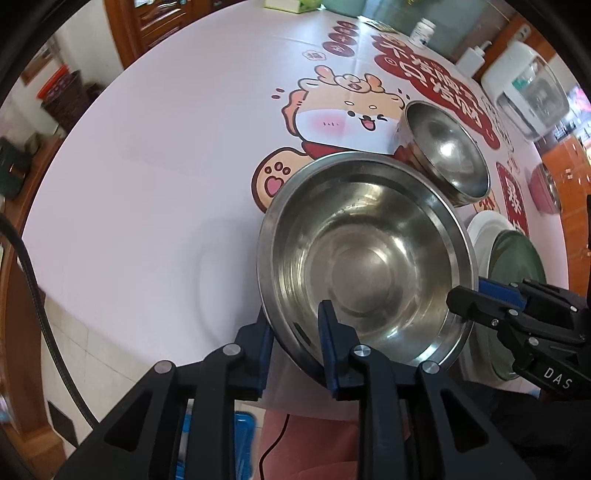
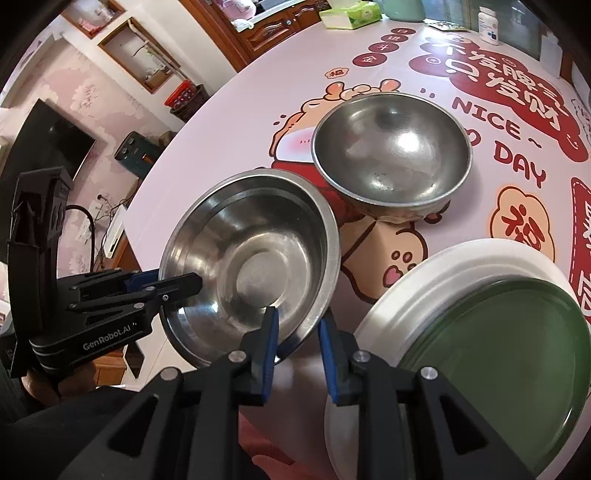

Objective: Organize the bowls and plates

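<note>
A large steel bowl [image 1: 365, 258] [image 2: 255, 258] is held tilted above the table's near edge by both grippers. My left gripper [image 1: 295, 332] is shut on its near rim, one finger inside and one outside; it shows in the right wrist view [image 2: 162, 284]. My right gripper [image 2: 297, 328] is shut on the opposite rim; it shows in the left wrist view [image 1: 476, 295]. A smaller steel bowl [image 1: 443, 147] [image 2: 391, 147] stands on the table behind. A green plate [image 2: 498, 350] [image 1: 517, 258] lies on a white plate [image 2: 443, 262] [image 1: 480, 229] to the right.
The round table [image 1: 166, 166] carries a pink cartoon-print cloth. At its far edge stand a tissue box [image 2: 351, 13], a white pill bottle [image 2: 487, 20] and a pump bottle [image 1: 472, 55]. A pink bowl [image 1: 543, 188] sits far right.
</note>
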### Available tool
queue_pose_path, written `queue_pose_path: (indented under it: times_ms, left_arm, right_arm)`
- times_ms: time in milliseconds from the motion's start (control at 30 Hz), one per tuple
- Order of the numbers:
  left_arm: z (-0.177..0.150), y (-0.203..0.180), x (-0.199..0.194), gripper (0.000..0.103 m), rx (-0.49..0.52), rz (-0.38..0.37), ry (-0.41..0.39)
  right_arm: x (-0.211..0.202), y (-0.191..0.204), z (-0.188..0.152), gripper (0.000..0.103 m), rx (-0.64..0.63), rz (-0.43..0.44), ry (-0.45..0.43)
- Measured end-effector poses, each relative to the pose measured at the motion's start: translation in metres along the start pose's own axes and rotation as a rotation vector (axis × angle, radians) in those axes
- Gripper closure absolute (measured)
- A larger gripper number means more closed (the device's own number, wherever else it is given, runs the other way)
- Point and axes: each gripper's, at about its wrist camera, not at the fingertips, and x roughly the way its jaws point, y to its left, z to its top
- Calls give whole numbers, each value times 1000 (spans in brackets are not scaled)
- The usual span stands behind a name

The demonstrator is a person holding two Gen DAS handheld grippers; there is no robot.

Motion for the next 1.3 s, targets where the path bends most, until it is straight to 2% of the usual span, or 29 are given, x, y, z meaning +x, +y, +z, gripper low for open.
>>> queue_pose_path:
  times_ms: [300, 400, 633, 967, 1133, 1200, 1300]
  left_arm:
    - [22, 4, -1, 74, 74, -38, -13]
    - [29, 7, -5, 73, 78, -54, -27]
    - [49, -1, -24, 73, 115, -82, -122]
    - [72, -58, -48, 73, 210, -137, -188]
    - [70, -98, -54, 73, 226, -153, -194]
    - [67, -114, -55, 73, 233, -160, -193]
    - [61, -138, -57, 71, 246, -160, -191]
  right_arm:
    - [-9, -8, 2, 61, 61, -13, -51]
    - [-14, -15, 0, 60, 88, -31, -69]
    - [-36, -31, -7, 60, 146, -44, -150]
    - [-64, -59, -10, 60, 188, -86, -250]
    - [-81, -84, -18, 57, 216, -94, -285]
    - [-88, -94, -23, 51, 229, -97, -297]
    - [-99, -110, -32, 50, 242, -95, -303]
